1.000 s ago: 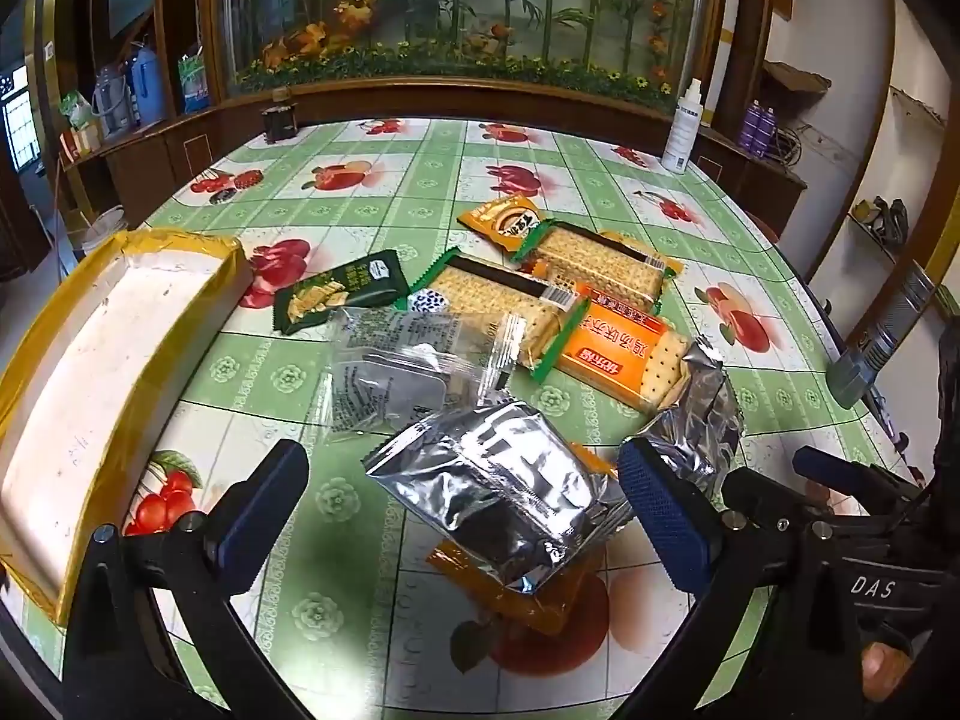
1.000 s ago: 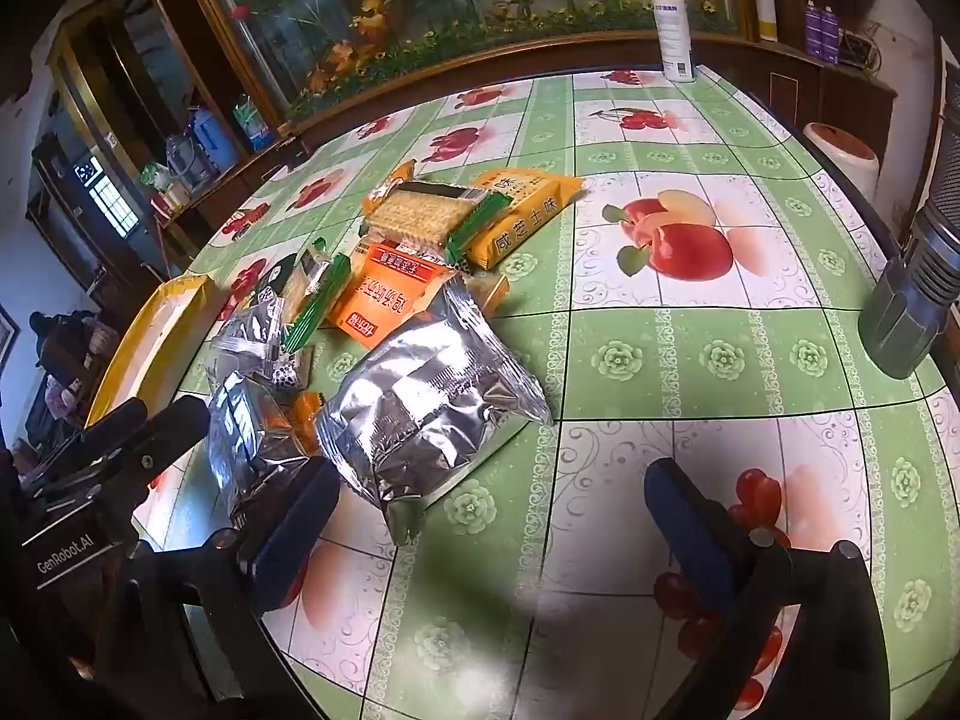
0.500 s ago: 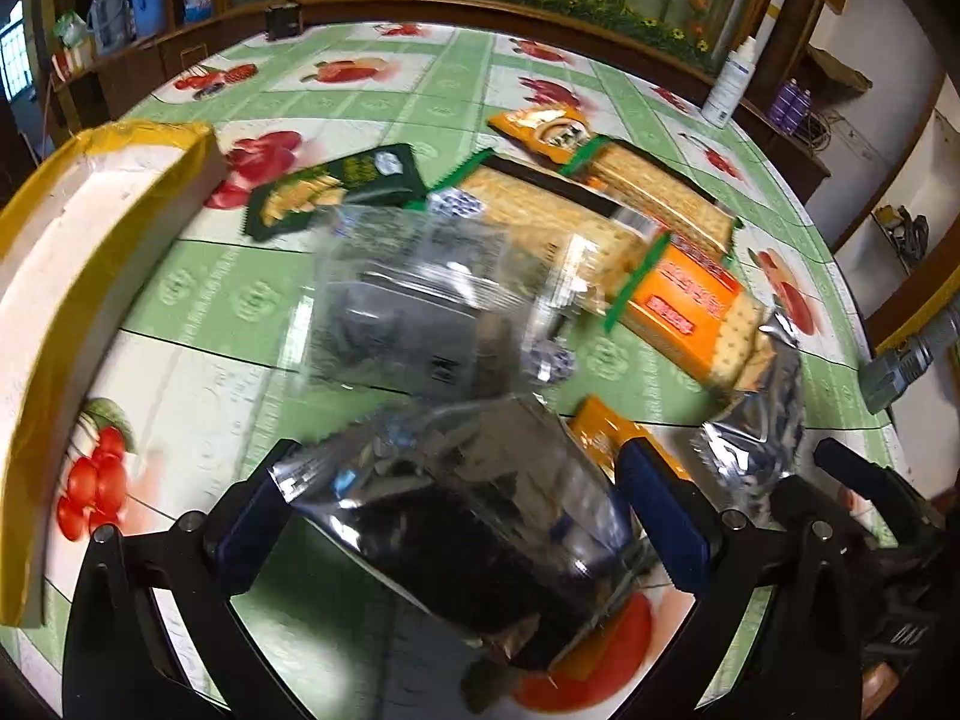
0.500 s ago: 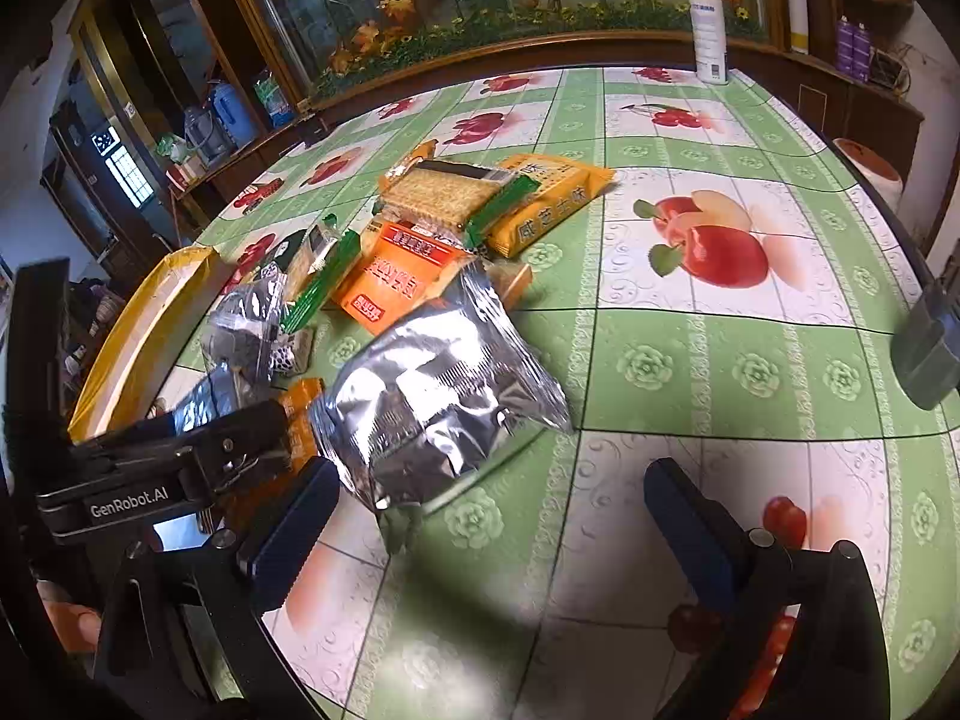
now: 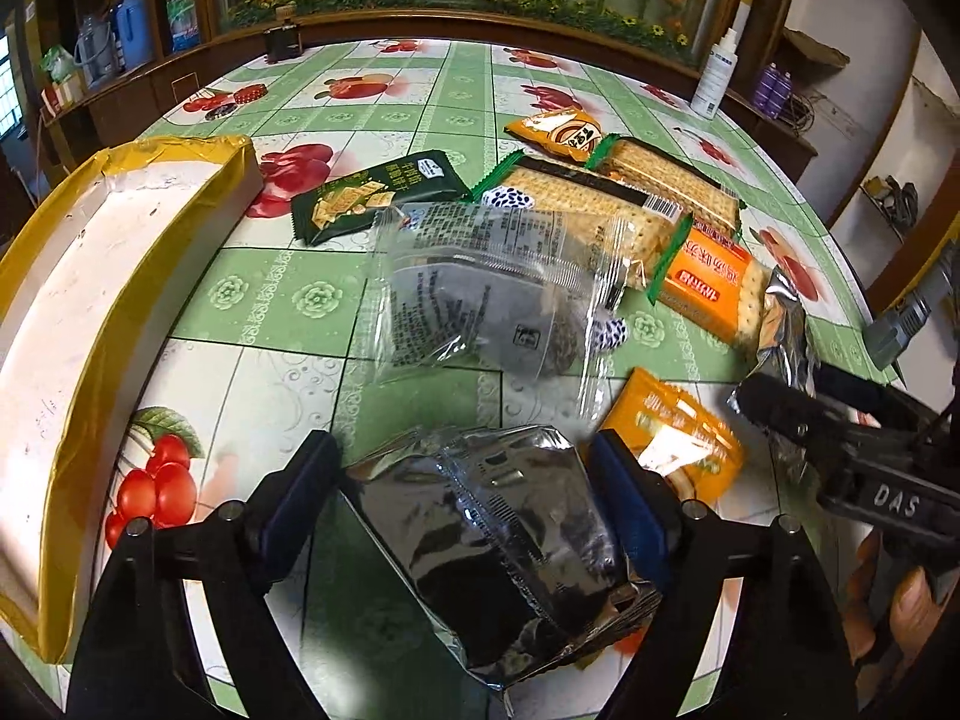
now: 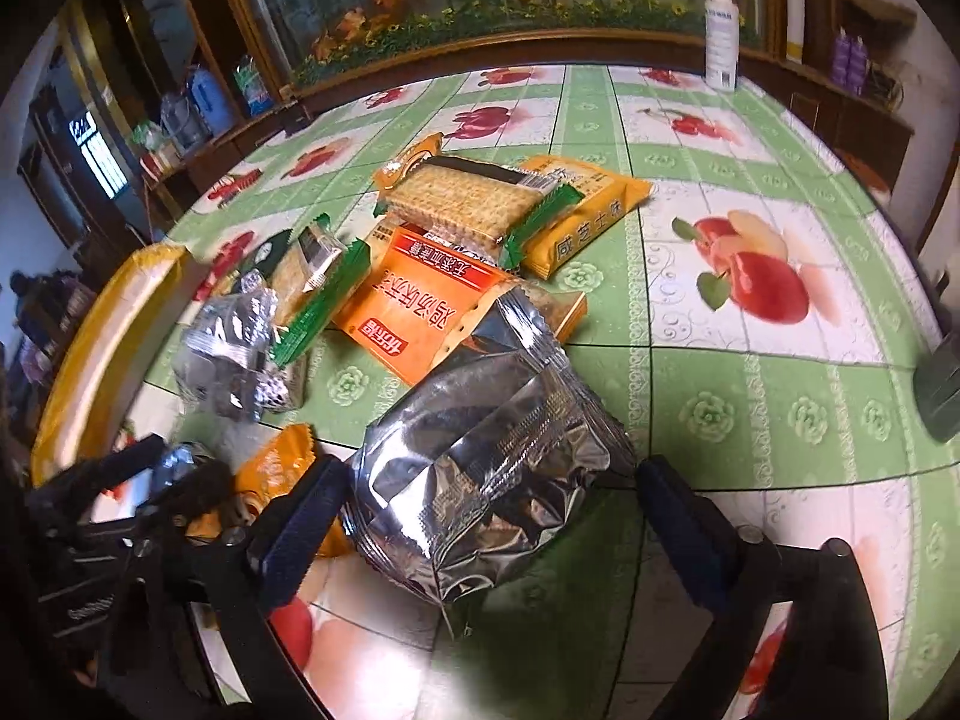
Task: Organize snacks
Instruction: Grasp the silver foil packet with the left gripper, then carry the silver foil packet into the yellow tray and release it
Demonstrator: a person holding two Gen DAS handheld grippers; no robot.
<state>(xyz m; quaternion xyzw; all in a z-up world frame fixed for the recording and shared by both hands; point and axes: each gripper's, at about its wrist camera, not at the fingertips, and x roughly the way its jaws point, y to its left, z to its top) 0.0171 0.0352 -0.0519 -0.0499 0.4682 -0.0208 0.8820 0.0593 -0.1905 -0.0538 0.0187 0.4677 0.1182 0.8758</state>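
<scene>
Two silver foil bags lie at the near end of a heap of snacks. In the left wrist view one silver bag (image 5: 498,540) sits between the blue pads of my left gripper (image 5: 465,480), whose jaws are closing and lie right at the bag's edges without squeezing it. In the right wrist view the other silver bag (image 6: 492,468) lies between the pads of my right gripper (image 6: 492,510), also closing and not pressing. A small orange packet (image 5: 672,432) lies between the two bags. The right gripper's black fingers (image 5: 780,414) show at the right of the left view.
Behind lie a clear packet (image 5: 480,288), a dark green cracker pack (image 5: 378,195), cracker sleeves (image 5: 588,204) and an orange pack (image 5: 714,282). A yellow-rimmed box (image 5: 120,300) stands left. A white bottle (image 6: 720,30) stands at the far edge, a dark object (image 6: 942,390) at right.
Both grippers have moved forward and down, so each silver bag, earlier ahead of the fingers, now lies between them. Both pairs of jaws have narrowed slightly.
</scene>
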